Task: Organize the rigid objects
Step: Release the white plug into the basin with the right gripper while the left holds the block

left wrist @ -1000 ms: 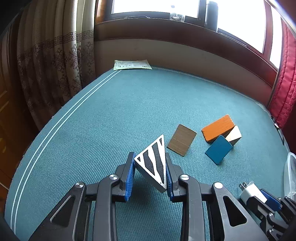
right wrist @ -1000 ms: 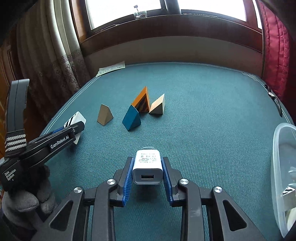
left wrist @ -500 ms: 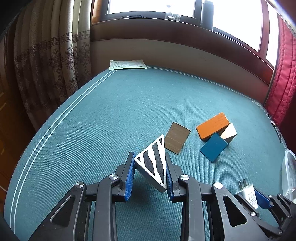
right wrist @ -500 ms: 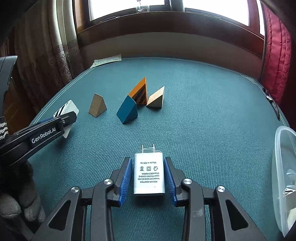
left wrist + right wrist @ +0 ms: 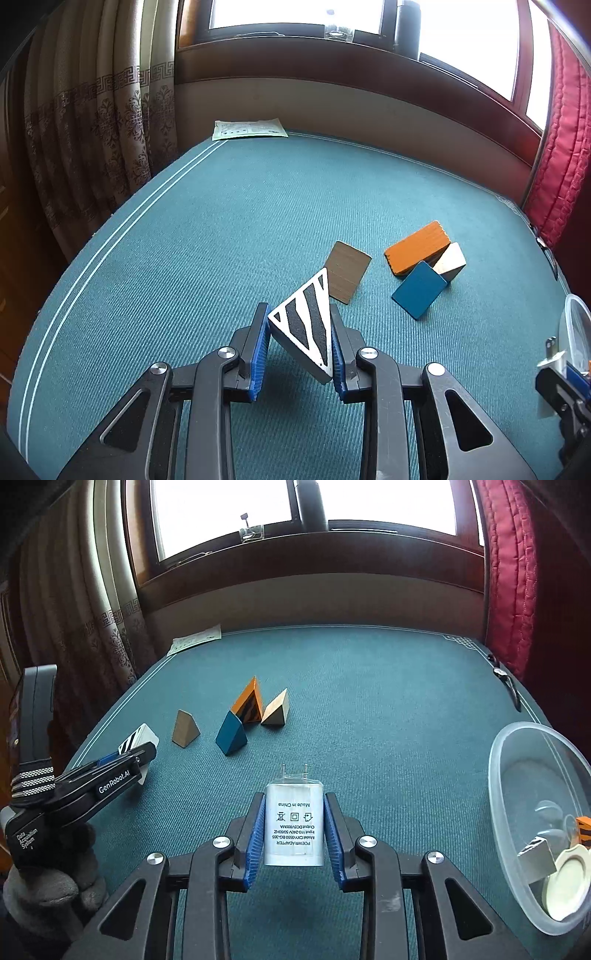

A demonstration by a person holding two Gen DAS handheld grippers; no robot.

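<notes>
The left gripper (image 5: 299, 347) pinches a triangular wedge block (image 5: 306, 326) between its blue ribbed pads; the block's upward face is white with black diagonal stripes, its side a plain grey, and one sharp corner points away toward the far side of the table. It hangs over the teal cloth-covered table (image 5: 221, 229), near the front edge.

The right gripper (image 5: 294, 830) has its jaws closing on a white power adapter (image 5: 294, 823), with both blue pads pressed against its sides. The adapter is a rounded rectangular body wrapped in clear film, its two metal prongs pointing away from the camera and its printed label facing up, with text reading "Made in China" and "POEWR ADAPTER". It is held above the table, near the front and toward the middle.

Farther out on the cloth stand four more wedges: a brown wedge (image 5: 184, 729) to the left, a blue wedge (image 5: 231, 734) right of it, an orange wedge with black stripes (image 5: 249, 703) just behind the blue one and touching it, and a pale tan wedge (image 5: 276, 710) just beside the orange one on its right.

At the near right sits a clear plastic bowl (image 5: 517, 760) with a few small items in it, among them a cream-coloured round piece and a small dark block. A printed paper sheet (image 5: 249, 128) lies at the far left corner of the table.
</notes>
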